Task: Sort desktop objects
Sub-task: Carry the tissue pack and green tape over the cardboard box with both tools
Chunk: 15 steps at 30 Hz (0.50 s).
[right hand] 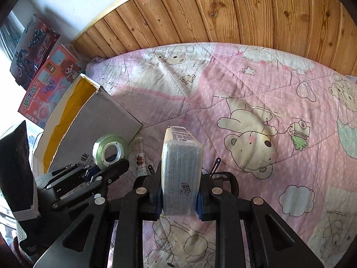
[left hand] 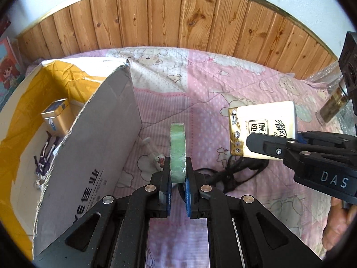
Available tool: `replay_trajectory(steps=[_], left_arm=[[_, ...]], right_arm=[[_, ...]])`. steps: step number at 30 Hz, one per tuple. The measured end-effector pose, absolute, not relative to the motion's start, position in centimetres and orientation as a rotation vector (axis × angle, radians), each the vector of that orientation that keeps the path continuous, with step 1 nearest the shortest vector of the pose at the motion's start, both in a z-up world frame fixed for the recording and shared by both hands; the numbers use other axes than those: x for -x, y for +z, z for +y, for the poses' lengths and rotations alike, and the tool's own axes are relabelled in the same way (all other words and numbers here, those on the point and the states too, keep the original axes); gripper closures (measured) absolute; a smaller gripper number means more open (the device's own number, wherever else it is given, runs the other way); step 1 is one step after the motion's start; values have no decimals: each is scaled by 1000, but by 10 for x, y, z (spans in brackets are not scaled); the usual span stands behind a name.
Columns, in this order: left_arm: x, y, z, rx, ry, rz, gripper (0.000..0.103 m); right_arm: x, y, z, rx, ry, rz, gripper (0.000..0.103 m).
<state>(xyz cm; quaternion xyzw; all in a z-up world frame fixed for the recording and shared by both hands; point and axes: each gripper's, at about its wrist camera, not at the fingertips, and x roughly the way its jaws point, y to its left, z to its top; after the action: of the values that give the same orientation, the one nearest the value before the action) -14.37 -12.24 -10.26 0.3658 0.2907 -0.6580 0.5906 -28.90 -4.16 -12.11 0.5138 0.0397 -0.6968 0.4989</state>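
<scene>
jaws of left gripper point(left hand: 177, 169) clamped on tape roll point(left hand: 177, 150), right gripper point(right hand: 179, 192) on tissue pack point(right hand: 181, 169)

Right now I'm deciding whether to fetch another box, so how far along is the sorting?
Done: a gold tin and a small dark item already lie in the cardboard box. In hand: the left tongs pinch the green tape roll, and the right tongs clamp the tissue pack. Left: a black cable, a small tube and a glass bottle on the quilt.
</scene>
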Motion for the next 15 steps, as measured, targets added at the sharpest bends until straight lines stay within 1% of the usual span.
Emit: replay_trajectory(steps=[4,15], left_arm=[[136,-90,-100,-825,-1542,693,94],[113,-64,-40,-781,-1543,718,94]], right_arm=[[270,-109,-30,-1218,-1726,137,79],[208,-88,-1,-1192,-1816,150,79]])
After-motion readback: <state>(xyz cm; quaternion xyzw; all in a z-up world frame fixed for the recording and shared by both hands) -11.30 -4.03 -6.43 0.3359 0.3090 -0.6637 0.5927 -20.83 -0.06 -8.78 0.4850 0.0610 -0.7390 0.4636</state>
